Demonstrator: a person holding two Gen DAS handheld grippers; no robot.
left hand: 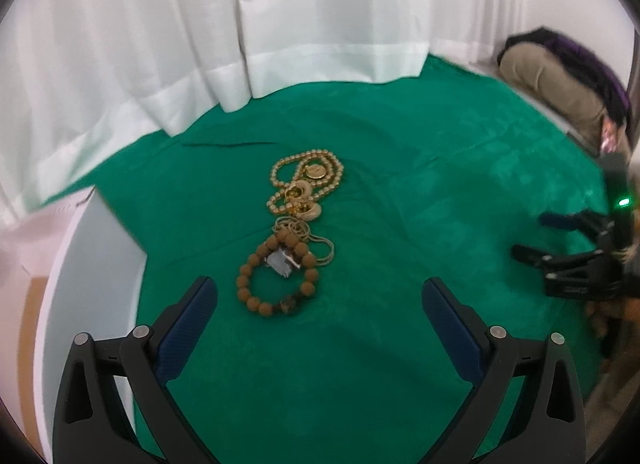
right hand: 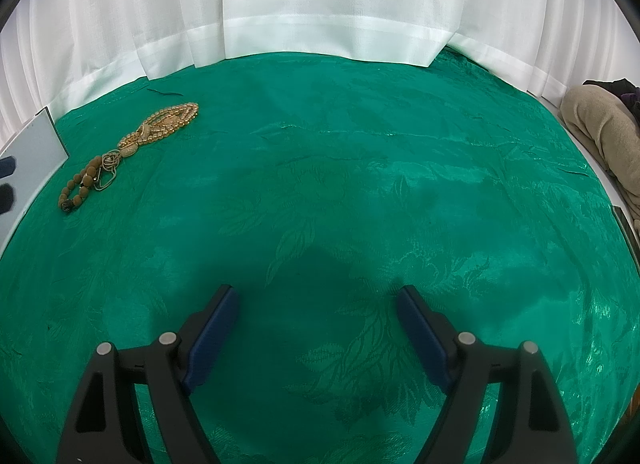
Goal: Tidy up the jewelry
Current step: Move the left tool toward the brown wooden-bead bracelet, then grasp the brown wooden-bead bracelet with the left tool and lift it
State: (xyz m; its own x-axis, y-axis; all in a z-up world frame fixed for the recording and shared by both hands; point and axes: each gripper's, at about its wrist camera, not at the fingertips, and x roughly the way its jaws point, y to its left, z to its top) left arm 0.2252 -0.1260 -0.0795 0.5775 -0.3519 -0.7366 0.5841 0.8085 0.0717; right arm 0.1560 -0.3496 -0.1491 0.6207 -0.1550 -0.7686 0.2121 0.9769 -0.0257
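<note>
A pile of jewelry lies on the green patterned cloth. It holds a gold bead necklace, a thin chain and a brown wooden bead bracelet around a small grey piece. My left gripper hovers just short of the bracelet, open, with nothing between its blue pads. My right gripper is open over bare cloth, far right of the pile; it shows at the right edge of the left wrist view. In the right wrist view, necklace and bracelet lie at far left.
A white box stands at the left of the pile, also visible in the right wrist view. A white curtain hangs along the back. A beige and dark bundle of cloth lies at the right edge.
</note>
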